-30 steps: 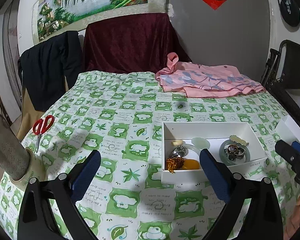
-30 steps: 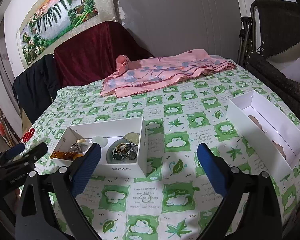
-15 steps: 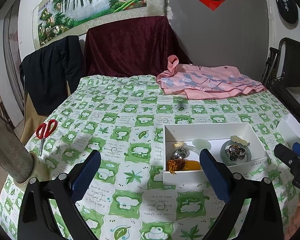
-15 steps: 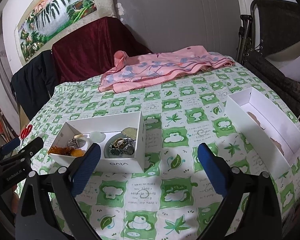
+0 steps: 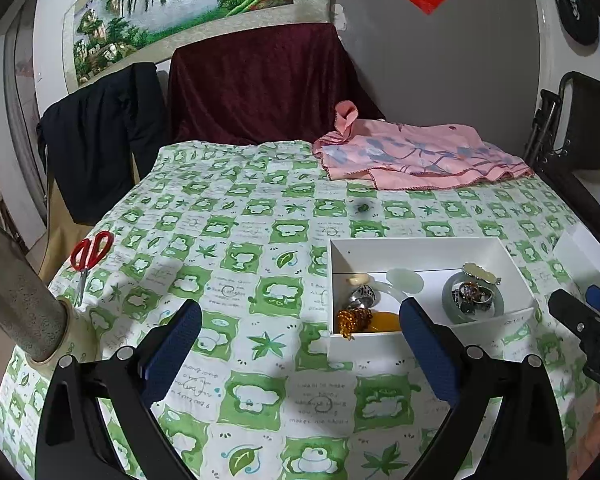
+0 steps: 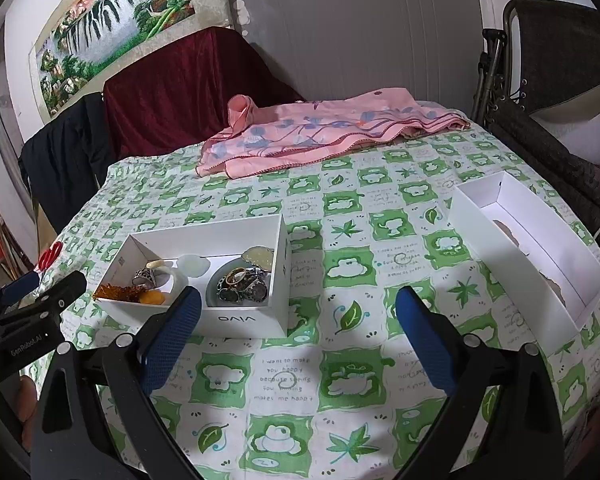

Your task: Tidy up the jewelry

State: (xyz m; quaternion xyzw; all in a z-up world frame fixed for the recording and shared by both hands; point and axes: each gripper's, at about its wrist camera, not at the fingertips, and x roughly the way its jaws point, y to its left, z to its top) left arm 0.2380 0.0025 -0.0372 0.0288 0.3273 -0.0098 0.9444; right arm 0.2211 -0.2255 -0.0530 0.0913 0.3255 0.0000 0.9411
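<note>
Jewelry box sits near empty white box, scissors well apart.

left claw pulled back higher, right claw raised slightly

There were two white boxes, one pair of red scissors, and one pink cloth.

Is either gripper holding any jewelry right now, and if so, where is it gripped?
Nothing is held. The left gripper and right gripper are both open and empty above the tablecloth; the jewelry sits in the box.
</note>
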